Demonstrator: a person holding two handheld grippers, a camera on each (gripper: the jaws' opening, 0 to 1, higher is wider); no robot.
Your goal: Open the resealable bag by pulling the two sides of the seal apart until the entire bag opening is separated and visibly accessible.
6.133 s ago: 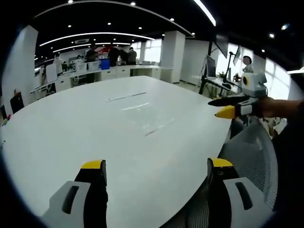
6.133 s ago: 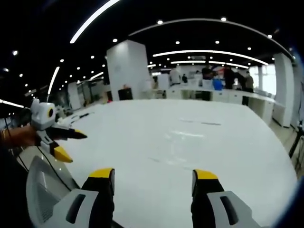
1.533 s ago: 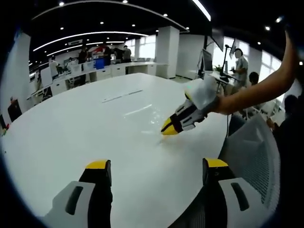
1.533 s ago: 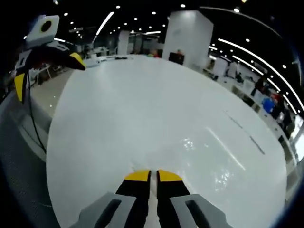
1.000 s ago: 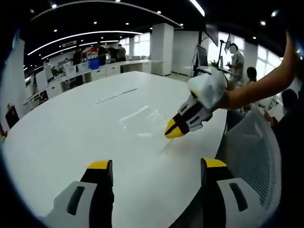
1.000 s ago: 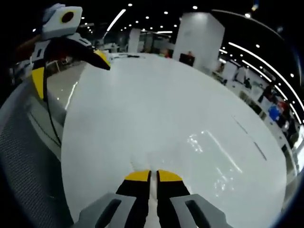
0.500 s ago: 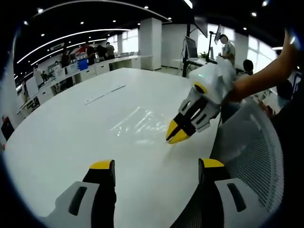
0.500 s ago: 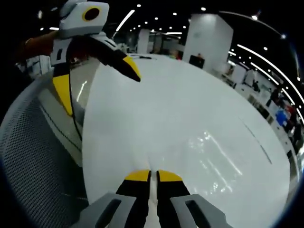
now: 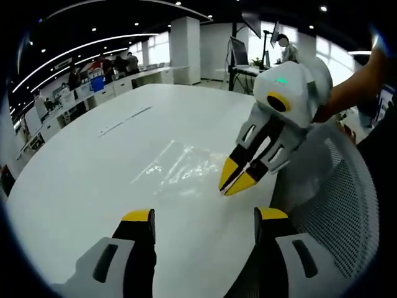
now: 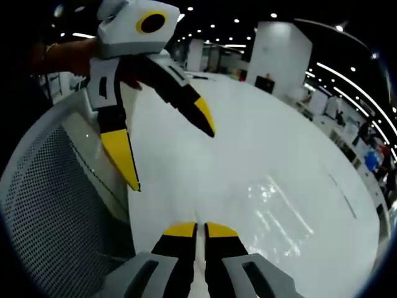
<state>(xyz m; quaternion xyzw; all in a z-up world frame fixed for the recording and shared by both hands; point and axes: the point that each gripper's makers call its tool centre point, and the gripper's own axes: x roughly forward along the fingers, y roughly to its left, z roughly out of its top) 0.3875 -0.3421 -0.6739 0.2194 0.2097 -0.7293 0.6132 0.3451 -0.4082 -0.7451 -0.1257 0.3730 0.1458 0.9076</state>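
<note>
My left gripper [image 9: 202,225] was grey-white plastic with black fingers [image 9: 139,218] capped in yellow, and a dark oval slot was cut into each grey shoulder. My right gripper [image 10: 193,231] had the same build: black fingers [image 10: 179,231] with yellow tips and a white housing. From the left gripper view, small pale slots ran along its black fingers.

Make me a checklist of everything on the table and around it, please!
Surface: white table, glossy.
Job's things: clear resealable bag lying flat on it; whether sealed, cannot tell.
Clutter: nothing seen.
Grippers: right gripper shut on the bag's near edge; left gripper open, above the table.
Cables: nothing seen.
Surroundings: mesh chair at the table's edge; open office with desks, a white pillar, ceiling lights, people far off.
</note>
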